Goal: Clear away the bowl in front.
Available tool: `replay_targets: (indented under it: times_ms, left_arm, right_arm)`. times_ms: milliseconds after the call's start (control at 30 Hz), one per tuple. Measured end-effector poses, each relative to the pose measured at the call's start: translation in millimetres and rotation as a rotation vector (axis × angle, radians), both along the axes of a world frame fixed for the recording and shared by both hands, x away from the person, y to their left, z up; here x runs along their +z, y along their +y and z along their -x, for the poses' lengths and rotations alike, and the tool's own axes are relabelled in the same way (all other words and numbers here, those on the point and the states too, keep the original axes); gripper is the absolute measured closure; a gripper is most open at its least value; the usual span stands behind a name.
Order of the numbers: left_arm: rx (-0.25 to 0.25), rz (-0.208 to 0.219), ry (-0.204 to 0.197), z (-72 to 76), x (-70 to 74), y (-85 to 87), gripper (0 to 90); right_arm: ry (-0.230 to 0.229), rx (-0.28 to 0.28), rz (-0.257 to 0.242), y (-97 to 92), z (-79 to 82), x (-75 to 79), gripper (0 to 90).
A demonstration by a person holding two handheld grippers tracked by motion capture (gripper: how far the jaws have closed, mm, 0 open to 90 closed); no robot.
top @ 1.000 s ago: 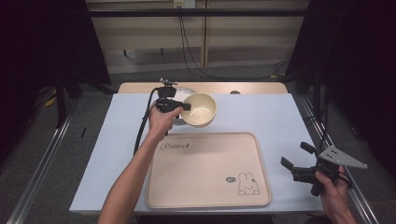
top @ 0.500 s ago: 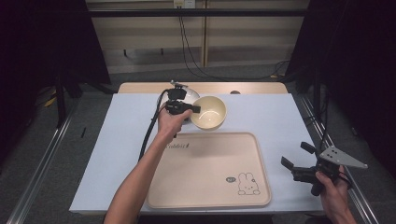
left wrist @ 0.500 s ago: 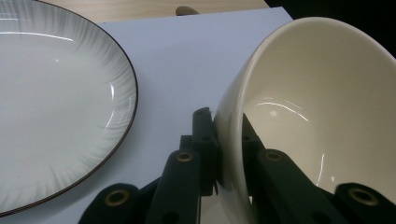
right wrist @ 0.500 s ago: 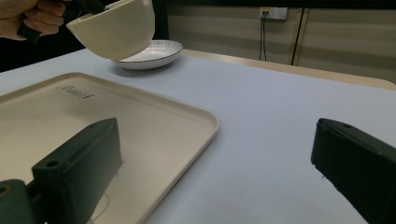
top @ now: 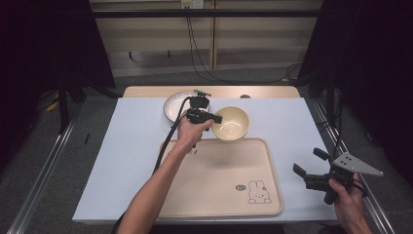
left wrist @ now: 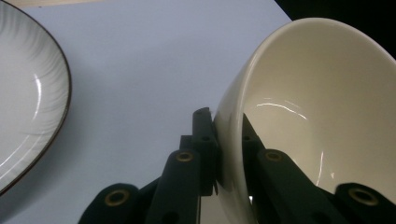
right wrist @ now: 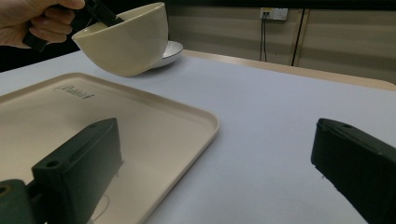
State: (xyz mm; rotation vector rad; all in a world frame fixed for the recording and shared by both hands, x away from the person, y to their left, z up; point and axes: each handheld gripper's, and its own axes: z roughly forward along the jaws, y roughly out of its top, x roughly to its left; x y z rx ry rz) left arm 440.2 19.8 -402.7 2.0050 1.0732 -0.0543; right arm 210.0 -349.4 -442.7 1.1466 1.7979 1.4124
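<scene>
A cream bowl (top: 233, 123) hangs tilted in the air over the far edge of the beige rabbit tray (top: 214, 187). My left gripper (top: 215, 120) is shut on the bowl's rim, one jaw inside and one outside, as the left gripper view shows at the bowl (left wrist: 322, 116) and gripper (left wrist: 229, 140). From the right gripper view the bowl (right wrist: 126, 39) floats above the tray (right wrist: 154, 135). My right gripper (top: 308, 166) stands open with nothing between its jaws, at the table's front right corner, apart from the tray.
A white ribbed plate (top: 176, 105) with a dark rim lies on the table behind the left gripper, seen too at the plate (left wrist: 28, 98). The table (top: 131, 141) is covered in pale blue. Cables hang along the back wall.
The left hand has carried the bowl to the right and a little nearer, from beside the plate to the tray's far edge. The right gripper has stayed put.
</scene>
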Motion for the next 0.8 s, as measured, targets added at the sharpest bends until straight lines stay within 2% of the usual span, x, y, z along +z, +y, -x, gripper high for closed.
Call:
replay_targets:
  times_ms: [133,233,333,500,633,800]
  left_arm:
    - [-0.030,-0.008,0.002,0.1,-0.3,-11.1,83.6]
    - [-0.032,-0.002,0.008,0.5,-2.1,-16.7,83.7]
    - [-0.050,-0.016,0.009,1.0,-4.3,-24.2,83.6]
    - [-0.063,-0.005,0.013,1.7,-6.6,-35.3,83.7]
    - [-0.082,-0.023,0.011,2.9,-9.4,-45.1,83.6]
    - [-0.101,-0.026,0.017,3.8,-14.4,-56.6,83.6]
  right_arm:
    - [-0.006,0.001,0.006,-0.1,-1.1,-0.4,1.6]
    - [-0.005,0.005,0.005,0.1,-1.2,-0.7,1.6]
    - [0.001,0.004,0.001,0.7,-1.2,-0.8,1.6]
    - [-0.001,-0.001,0.002,1.2,-1.5,-1.0,1.6]
    - [-0.001,0.000,0.003,1.2,-1.9,-1.1,1.6]
    - [-0.004,0.000,0.005,0.8,-2.2,-1.1,1.6]
